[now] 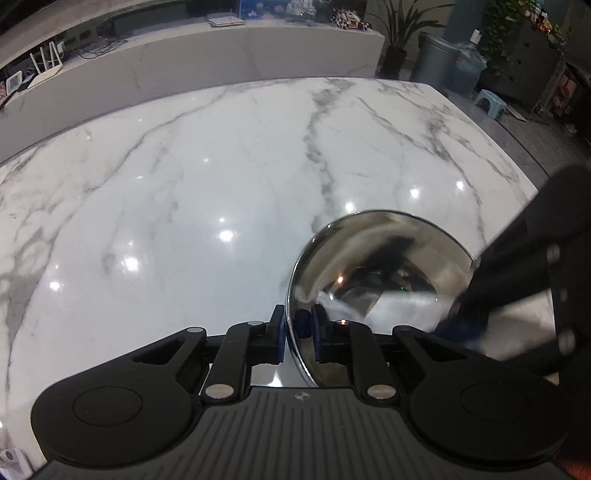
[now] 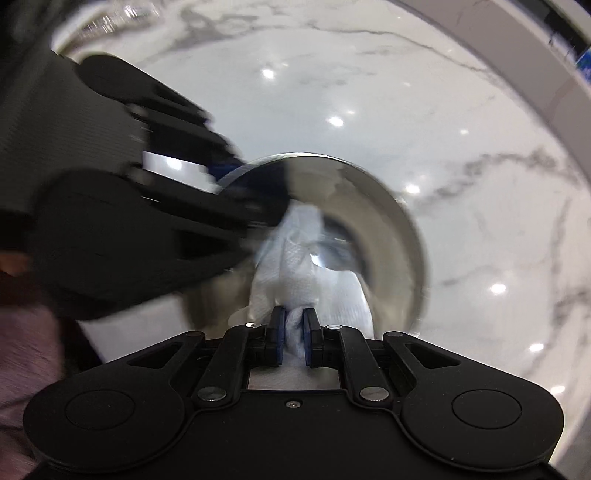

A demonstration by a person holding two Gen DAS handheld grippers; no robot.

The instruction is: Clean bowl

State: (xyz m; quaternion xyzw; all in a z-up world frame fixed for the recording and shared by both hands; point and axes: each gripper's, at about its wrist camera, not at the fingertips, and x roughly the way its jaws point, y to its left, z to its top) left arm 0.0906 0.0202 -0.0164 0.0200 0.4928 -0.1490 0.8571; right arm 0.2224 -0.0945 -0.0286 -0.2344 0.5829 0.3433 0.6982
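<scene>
A shiny steel bowl [image 1: 380, 266] is held tilted above the white marble table [image 1: 207, 177]. My left gripper [image 1: 298, 332] is shut on the bowl's near rim, one pad inside and one outside. My right gripper [image 2: 294, 332] is shut on a white paper towel [image 2: 295, 258] and presses it inside the bowl [image 2: 373, 206]. In the left wrist view the right gripper [image 1: 465, 325] comes in blurred from the right, with the towel [image 1: 517, 325] under it. In the right wrist view the left gripper [image 2: 236, 170] shows blurred at the bowl's left rim.
A low marble ledge [image 1: 221, 55] runs behind the table with a router [image 1: 46, 64] and boxes on it. A grey bin [image 1: 434, 55], a potted plant [image 1: 400, 33] and a small blue stool [image 1: 489, 101] stand on the floor at the far right.
</scene>
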